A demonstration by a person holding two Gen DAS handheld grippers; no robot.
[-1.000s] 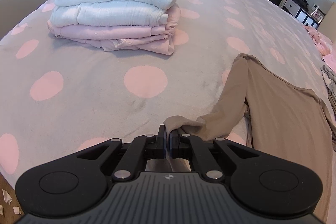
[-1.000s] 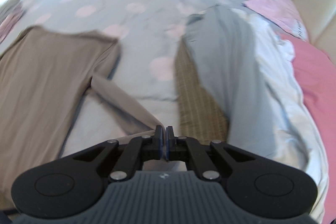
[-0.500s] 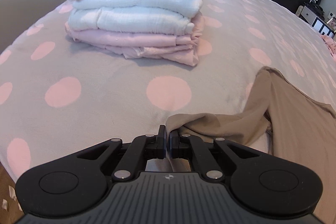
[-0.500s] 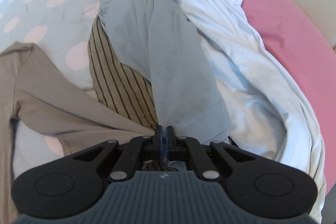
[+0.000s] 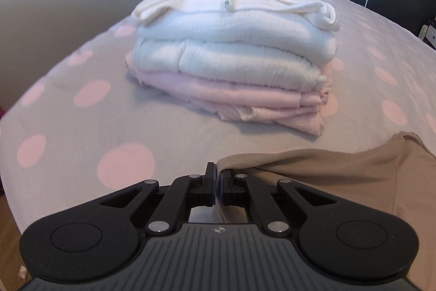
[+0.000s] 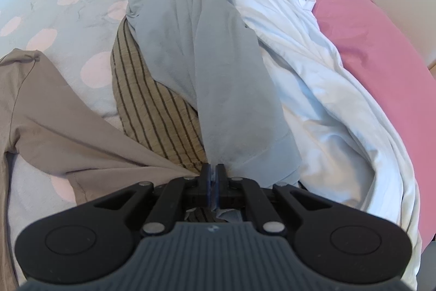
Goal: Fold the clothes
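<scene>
On the far left of the spotted bed cover (image 5: 81, 154), a folded stack (image 5: 231, 64) of white and pale pink garments sits squarely, its bottom pink layers already ragged at the near right corner. Just near of it, the left gripper (image 5: 217, 183) is clenched on one sleeve end of the tan long-sleeved top (image 5: 354, 176), which lies spread across the bed between the two tools. If this sleeve is drawn any further left, the cloth or the tool could brush the stack and topple its loose top layer. To the right, the right gripper (image 6: 212, 179) is pinched on the top's other sleeve end (image 6: 109, 152), directly above a striped olive garment (image 6: 152, 105) and a grey garment (image 6: 212, 67) in the unfolded heap, with a white garment (image 6: 313, 72) and a pink pillow (image 6: 381, 51) further right. The grip on each side takes only a thin edge of fabric, so a tug could slip it free. Lowering the right sleeve here could also snag the heap or drag the striped piece along, spoiling the fold.
</scene>
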